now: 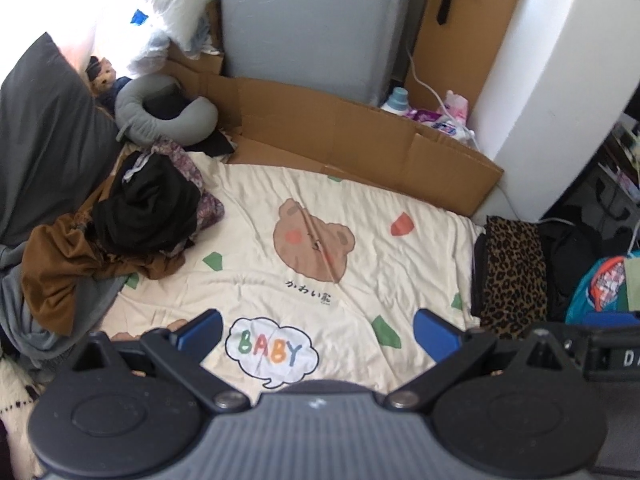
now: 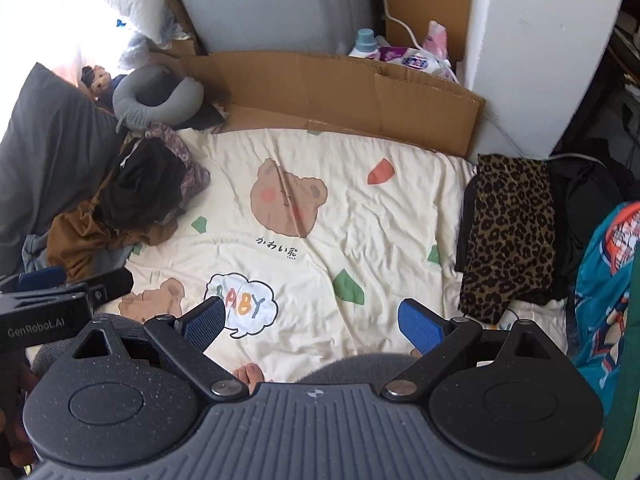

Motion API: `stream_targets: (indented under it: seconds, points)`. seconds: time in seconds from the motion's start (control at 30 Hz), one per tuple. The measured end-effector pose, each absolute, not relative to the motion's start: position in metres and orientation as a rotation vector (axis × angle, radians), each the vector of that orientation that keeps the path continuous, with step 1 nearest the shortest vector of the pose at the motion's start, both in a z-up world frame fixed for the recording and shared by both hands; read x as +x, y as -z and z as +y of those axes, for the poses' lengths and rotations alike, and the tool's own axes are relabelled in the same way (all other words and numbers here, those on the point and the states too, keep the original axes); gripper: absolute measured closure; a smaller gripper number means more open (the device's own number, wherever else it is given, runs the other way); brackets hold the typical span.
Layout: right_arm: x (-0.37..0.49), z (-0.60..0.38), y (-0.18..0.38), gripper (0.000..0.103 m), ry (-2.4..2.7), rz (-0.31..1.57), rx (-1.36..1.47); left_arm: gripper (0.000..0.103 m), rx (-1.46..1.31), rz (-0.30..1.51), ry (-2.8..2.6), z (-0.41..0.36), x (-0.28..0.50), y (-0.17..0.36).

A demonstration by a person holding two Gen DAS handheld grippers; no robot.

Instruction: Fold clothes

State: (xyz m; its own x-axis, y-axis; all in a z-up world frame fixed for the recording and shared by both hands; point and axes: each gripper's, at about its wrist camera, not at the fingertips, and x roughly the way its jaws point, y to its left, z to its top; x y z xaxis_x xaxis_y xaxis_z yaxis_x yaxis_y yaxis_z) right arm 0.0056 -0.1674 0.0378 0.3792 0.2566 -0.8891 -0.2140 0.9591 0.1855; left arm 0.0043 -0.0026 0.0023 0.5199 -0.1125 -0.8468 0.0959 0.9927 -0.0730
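Your pile of clothes (image 1: 132, 220) sits crumpled at the left edge of the bed, against a dark grey pillow (image 1: 44, 140): a black garment (image 1: 152, 208) bunched on top, a brown one (image 1: 60, 272) spilling beneath it, a patterned piece (image 1: 200, 188) behind. On the right edge lies a leopard-print garment (image 1: 514, 272), folded flat into a long strip. Between them the cream bedsheet (image 1: 280, 184) with the bear print lies bare and wrinkled. Your left gripper (image 1: 318, 332) and right gripper (image 2: 312, 318) both hover above the sheet, fingers spread wide with nothing between them. The cardboard box (image 1: 360, 128) behind holds a bottle (image 1: 396, 100) and packets (image 1: 436, 120).
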Motion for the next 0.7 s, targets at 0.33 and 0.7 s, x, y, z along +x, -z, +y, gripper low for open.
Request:
stream_targets:
  seconds: [0.33, 0.7]
  points:
    - [-0.0046, -0.1755, -0.0316, 0.006, -0.312, 1.105, 0.079, 0.001, -0.013, 1.029, 0.149, -0.0051, 0.0045, 0.0043]
    - [-0.0013, -0.1678, -0.0295, 0.006, -0.326, 1.114, 0.047, 0.001, 0.008, 1.016, 0.148, -0.0083, 0.0050, 0.0062]
